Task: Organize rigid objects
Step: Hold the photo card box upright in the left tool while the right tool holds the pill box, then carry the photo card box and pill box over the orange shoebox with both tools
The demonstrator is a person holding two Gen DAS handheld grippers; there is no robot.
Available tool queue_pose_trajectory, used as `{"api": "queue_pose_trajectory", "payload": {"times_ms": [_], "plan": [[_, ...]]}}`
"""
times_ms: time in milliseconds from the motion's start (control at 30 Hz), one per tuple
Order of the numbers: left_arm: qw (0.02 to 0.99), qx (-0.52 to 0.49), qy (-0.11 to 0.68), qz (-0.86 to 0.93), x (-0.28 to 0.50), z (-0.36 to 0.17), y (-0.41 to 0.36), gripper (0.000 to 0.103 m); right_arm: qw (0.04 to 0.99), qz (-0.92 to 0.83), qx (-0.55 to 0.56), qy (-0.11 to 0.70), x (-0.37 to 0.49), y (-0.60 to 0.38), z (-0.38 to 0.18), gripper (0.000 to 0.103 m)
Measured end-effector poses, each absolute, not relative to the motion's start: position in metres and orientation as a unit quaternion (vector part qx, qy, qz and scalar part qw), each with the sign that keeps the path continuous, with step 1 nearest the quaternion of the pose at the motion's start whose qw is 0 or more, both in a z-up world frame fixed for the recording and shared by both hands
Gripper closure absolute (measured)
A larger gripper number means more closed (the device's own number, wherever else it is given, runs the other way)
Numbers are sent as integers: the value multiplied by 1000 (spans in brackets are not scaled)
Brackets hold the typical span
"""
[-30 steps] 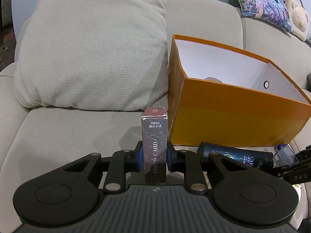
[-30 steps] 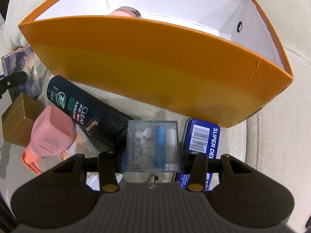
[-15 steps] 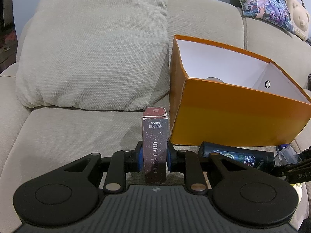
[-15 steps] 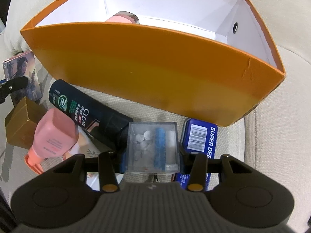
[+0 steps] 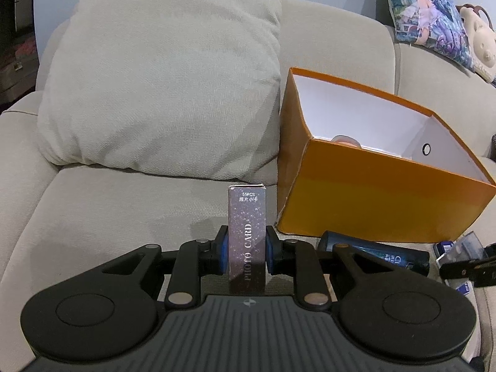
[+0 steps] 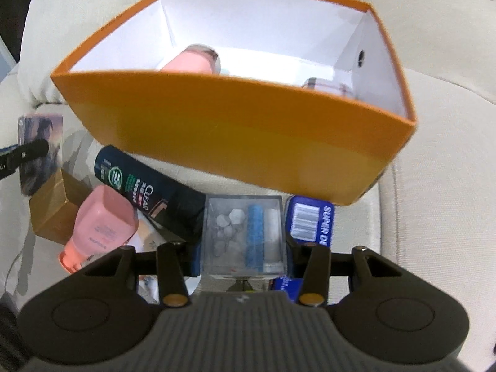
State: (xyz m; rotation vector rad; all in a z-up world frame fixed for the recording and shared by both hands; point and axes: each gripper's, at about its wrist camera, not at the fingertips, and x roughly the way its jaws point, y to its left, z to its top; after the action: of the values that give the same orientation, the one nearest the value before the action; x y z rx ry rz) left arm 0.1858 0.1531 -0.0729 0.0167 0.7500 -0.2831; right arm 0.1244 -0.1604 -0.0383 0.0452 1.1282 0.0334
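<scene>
Between right gripper [image 6: 243,245] pads: 1 clear case [image 6: 244,237], clamped; ahead 1 orange box [image 6: 235,130] holding 2 items. Left gripper [image 5: 247,249] grips 1 photo card box [image 5: 247,238].

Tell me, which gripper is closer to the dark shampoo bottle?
Right. The right gripper holds a clear box right beside the shampoo bottle. The left gripper holds a card box farther off, left of it.

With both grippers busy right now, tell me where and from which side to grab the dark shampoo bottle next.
Grip the dark shampoo bottle across its round body near the middle, coming from above. It lies on its side on the sofa cushion, so the long flanks are exposed. Its lower end is crowded by the pink bottle and the clear box; favour the freer upper half.
</scene>
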Motion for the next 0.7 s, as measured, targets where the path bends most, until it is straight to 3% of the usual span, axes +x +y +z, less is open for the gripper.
{"api": "queue_pose_trajectory", "payload": {"times_ms": [700], "plan": [[931, -1, 336, -143, 156, -39, 158, 78, 860, 42, 35, 507, 101, -160, -1, 54]]}}
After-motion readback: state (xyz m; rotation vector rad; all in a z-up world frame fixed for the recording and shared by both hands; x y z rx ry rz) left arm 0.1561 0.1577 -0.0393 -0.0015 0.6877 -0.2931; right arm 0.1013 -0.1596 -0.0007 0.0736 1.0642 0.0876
